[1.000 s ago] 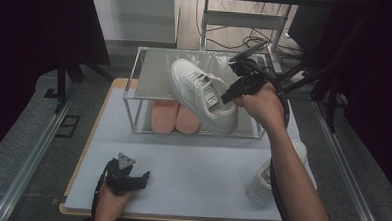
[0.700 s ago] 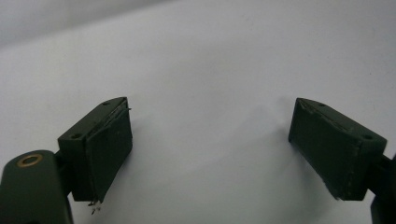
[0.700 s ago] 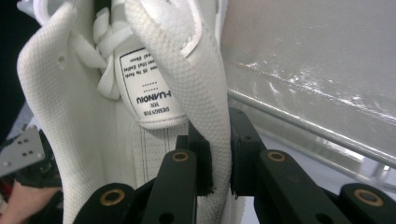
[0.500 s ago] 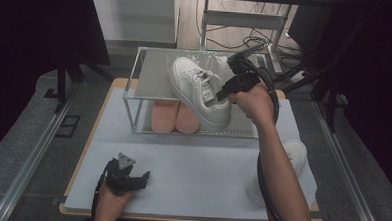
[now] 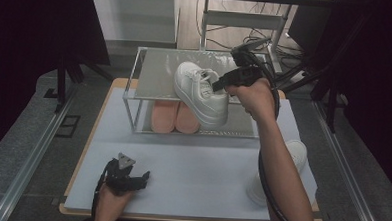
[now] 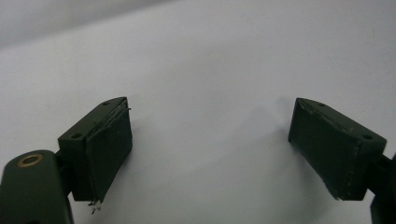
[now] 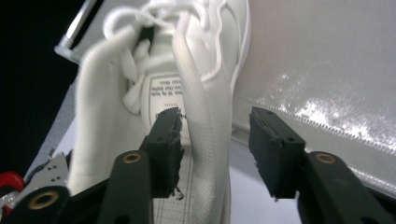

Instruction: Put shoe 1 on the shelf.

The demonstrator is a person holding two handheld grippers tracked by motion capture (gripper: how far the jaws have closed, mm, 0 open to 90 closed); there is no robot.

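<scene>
One white shoe (image 5: 202, 93) sits on rack (image 5: 155, 73) top shelf. Right gripper (image 7: 215, 140) jaws just opening, collar wall between them, unpressed. Light, soft upper; the collar is likely the best grip. Left gripper (image 5: 131, 176) open, idle.

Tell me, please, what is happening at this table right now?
A person is setting a white sneaker on the top shelf of a small rack. The right gripper has just been opening, its jaws either side of the shoe's collar without pressing it. The left gripper rests open on the white mat. Pink insoles lie on the lower shelf; another white sneaker waits nearby.
</scene>
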